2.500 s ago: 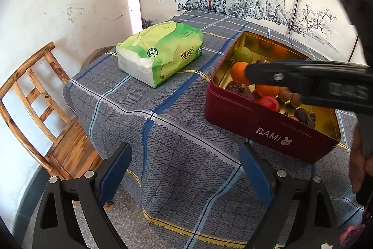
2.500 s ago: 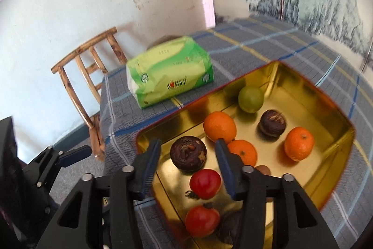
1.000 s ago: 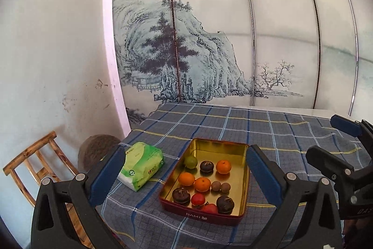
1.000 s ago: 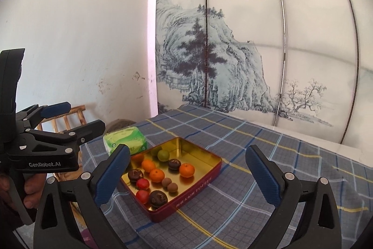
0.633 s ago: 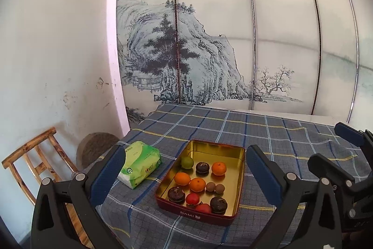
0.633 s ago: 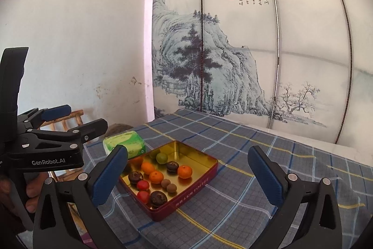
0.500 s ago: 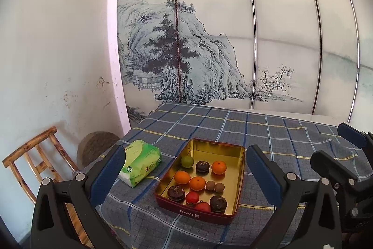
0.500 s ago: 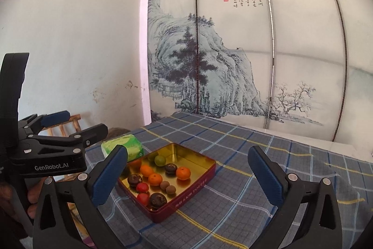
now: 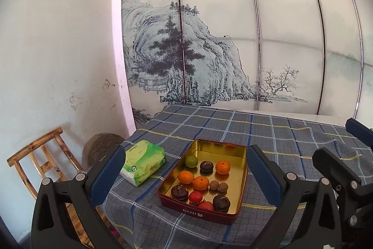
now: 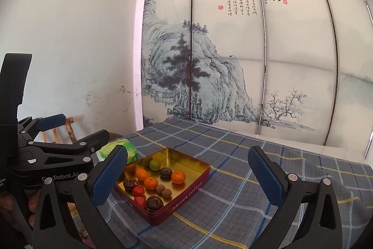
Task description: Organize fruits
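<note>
left wrist view, red tin [image 9: 200, 209] holding oranges [image 9: 186, 177], tomatoes [image 9: 195, 196], both grippers' jaws wide apart, empty

Corner of a bright room, seen over a cloth-covered table.

Ahead I see a folding screen [image 9: 233, 50] painted with ink mountains, pines and calligraphy, under a red lattice top band. Left of it stands a scuffed white wall [image 9: 58, 50]. A wooden chair [image 9: 39, 162] sits beside the table's blue plaid cloth [image 9: 291, 137], in even daylight.
</note>
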